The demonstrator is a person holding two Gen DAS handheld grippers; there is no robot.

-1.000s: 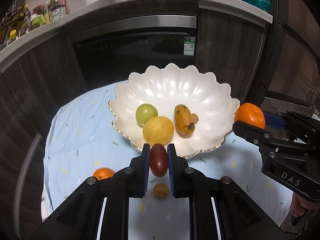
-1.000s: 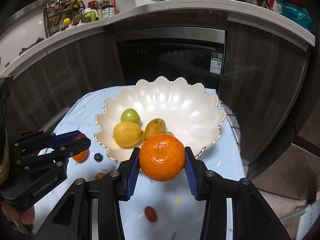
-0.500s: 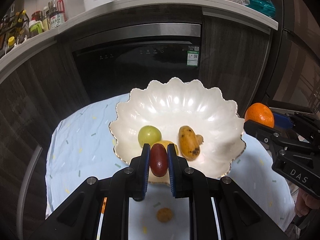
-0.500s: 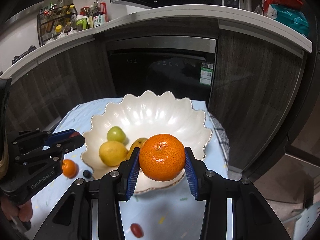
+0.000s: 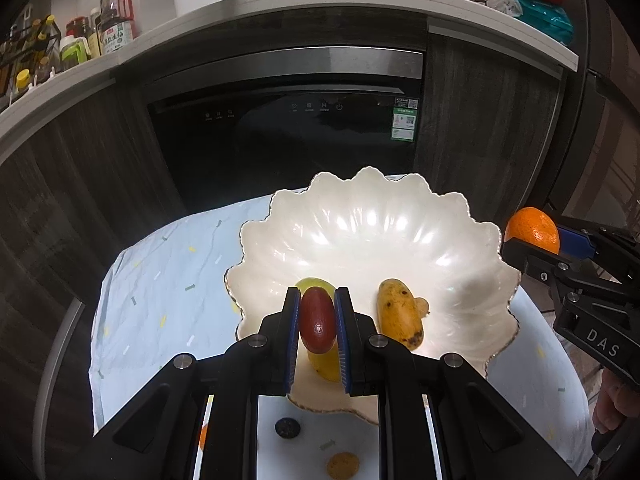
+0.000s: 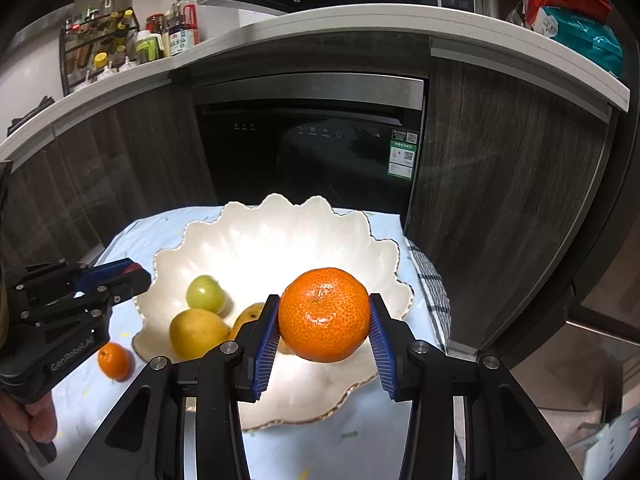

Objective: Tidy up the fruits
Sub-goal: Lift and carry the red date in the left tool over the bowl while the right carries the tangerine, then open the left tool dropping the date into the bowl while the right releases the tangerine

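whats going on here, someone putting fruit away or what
A person with a handheld gripper in each hand is gathering fruit into a white scalloped bowl on a pale blue cloth. The left gripper is shut on a dark red fruit held above the bowl's near edge. The right gripper is shut on an orange over the bowl. A green fruit, a lemon and a small mango already lie inside. A small orange sits outside on the cloth.

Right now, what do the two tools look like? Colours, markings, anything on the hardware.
Both are matte black frames with silver bolt heads and blue ribbed pads. The left tool reads "GenRobot.AI" in white on its side, seen from the right wrist. The right tool shows "DAS" in white on its side, seen from the left wrist. A bare hand grips the left one. No cables or sleeves visible.
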